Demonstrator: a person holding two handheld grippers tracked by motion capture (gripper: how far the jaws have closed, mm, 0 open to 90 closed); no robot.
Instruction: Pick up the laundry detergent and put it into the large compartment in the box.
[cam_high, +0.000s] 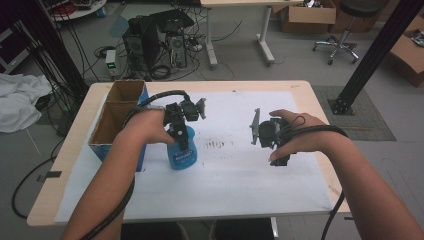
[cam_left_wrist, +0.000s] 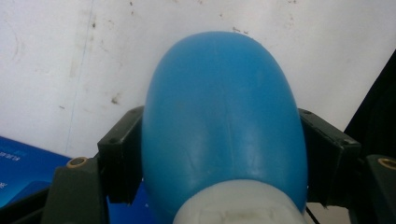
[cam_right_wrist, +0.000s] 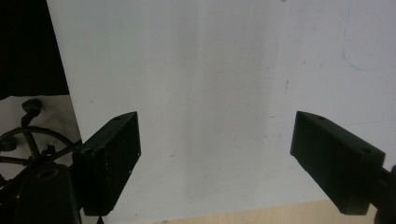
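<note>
A blue plastic bottle (cam_high: 182, 153) stands upright on the white sheet (cam_high: 235, 175), left of the middle. My left gripper (cam_high: 178, 134) comes down on it from above, and its two black jaws press on either side of the bottle's body. In the left gripper view the blue bottle (cam_left_wrist: 224, 116) sits between the pads (cam_left_wrist: 122, 154), with its white neck at the bottom edge. My right gripper (cam_high: 278, 159) hangs over the sheet to the right, well apart from the bottle. In the right gripper view my right gripper (cam_right_wrist: 217, 140) stands open over bare white paper with nothing between its jaws.
An open cardboard box (cam_high: 117, 112) with blue sides stands at the table's left edge, close beside the bottle; its blue wall (cam_left_wrist: 23, 163) is seen in the left gripper view. The sheet covers most of the wooden table (cam_high: 310, 95). Computers and cables lie on the floor beyond.
</note>
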